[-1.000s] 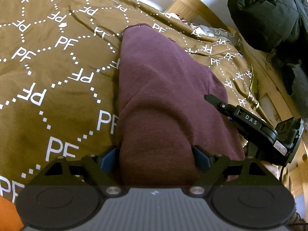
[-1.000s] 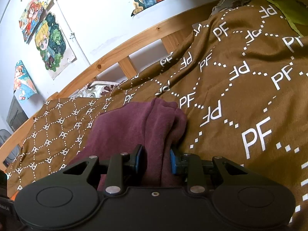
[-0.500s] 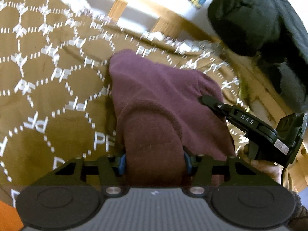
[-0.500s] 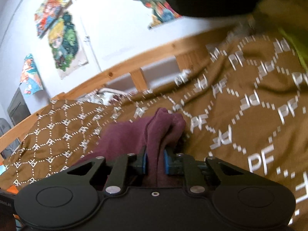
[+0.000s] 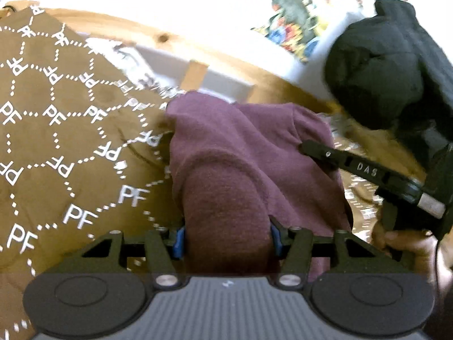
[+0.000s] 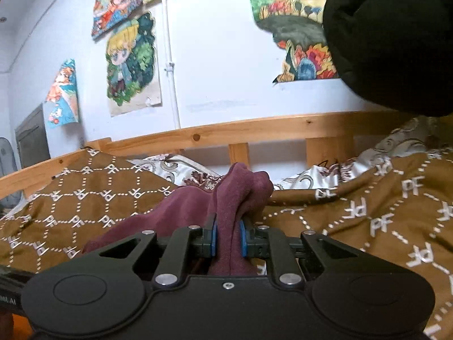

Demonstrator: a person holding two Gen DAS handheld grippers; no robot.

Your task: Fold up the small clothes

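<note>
Grippers hold the dark red cloth [image 5: 226,153] over the bed. The left gripper [image 5: 225,236] squeezes a thick roll of it; the right gripper [image 6: 228,239] pinches a thin bunch, and both have just been closing. "DAS" shows on the right gripper's side. Behind lies a brown blanket [image 6: 368,218] printed "PF". A black coat [image 6: 396,36] is cut off at the edge, and the wall posters [image 6: 133,62] are too blurry to read.

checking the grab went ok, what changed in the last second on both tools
Both tools closed on the maroon garment: the left tool around a thick roll of it, the right tool pinching a thin bunch. Both then lifted it, so the wall and bed rail fill more of the views. The brown blanket stayed spread on the bed.
</note>
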